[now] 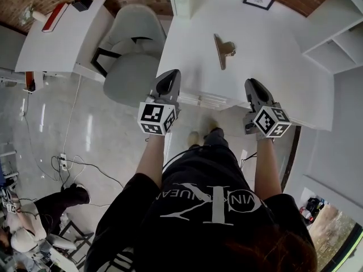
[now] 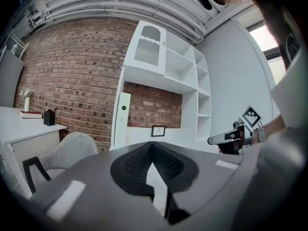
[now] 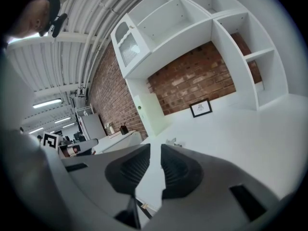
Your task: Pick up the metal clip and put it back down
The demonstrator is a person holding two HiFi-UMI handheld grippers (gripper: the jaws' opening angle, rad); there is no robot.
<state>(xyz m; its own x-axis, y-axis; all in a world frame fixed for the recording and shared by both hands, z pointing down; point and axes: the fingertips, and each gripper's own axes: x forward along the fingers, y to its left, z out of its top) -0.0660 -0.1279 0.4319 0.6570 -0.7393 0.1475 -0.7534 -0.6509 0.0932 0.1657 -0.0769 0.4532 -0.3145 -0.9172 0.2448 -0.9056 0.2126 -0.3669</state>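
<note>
The left gripper point(image 1: 168, 79) has its fingers clenched together, empty; the right gripper point(image 1: 253, 85) has its fingers released, a narrow gap between them, nothing inside; the metal clip point(image 1: 222, 51) lies on the white counter point(image 1: 272, 55), ahead of and between both sets of fingers, untouched.

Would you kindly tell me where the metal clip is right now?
In the head view the brownish metal clip lies on the white desk, right of the grey chair and nearer the person than the small framed picture.
</note>
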